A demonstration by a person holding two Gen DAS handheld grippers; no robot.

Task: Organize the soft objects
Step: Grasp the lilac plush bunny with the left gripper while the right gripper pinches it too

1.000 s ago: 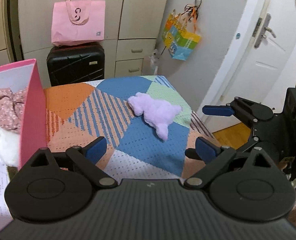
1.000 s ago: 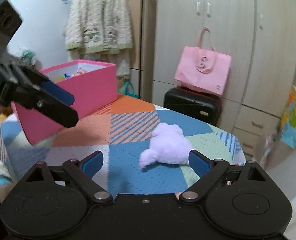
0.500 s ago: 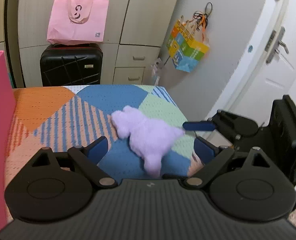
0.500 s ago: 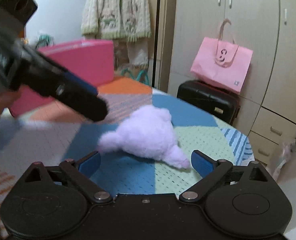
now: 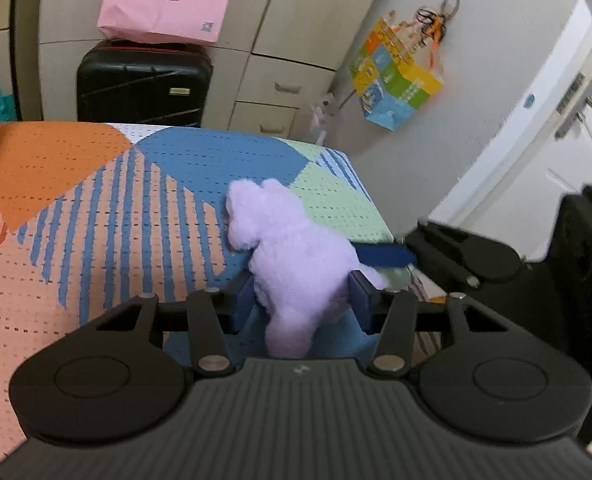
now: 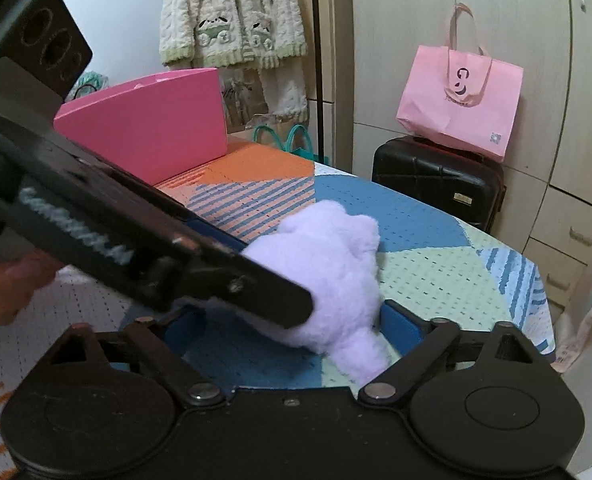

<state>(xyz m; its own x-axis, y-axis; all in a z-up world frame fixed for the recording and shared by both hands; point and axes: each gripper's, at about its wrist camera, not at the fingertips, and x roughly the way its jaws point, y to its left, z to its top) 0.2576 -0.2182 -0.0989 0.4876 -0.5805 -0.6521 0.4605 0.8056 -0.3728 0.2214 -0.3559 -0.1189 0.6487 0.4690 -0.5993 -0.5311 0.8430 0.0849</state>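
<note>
On patchwork bedding [image 5: 96, 208], the left gripper [image 5: 301, 300] pinches the purple plush [image 5: 296, 256], head pointing away; the right gripper [image 6: 292, 320] gapes wide around it.

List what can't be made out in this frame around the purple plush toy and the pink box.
- Pink box contents: right wrist view shows only its outer wall; the left wrist view's edge cuts it off.
- Plush toy near side: left wrist view, hidden behind the left gripper.
- Right gripper contact with the toy: right wrist view, the left gripper's body blocks it.
</note>
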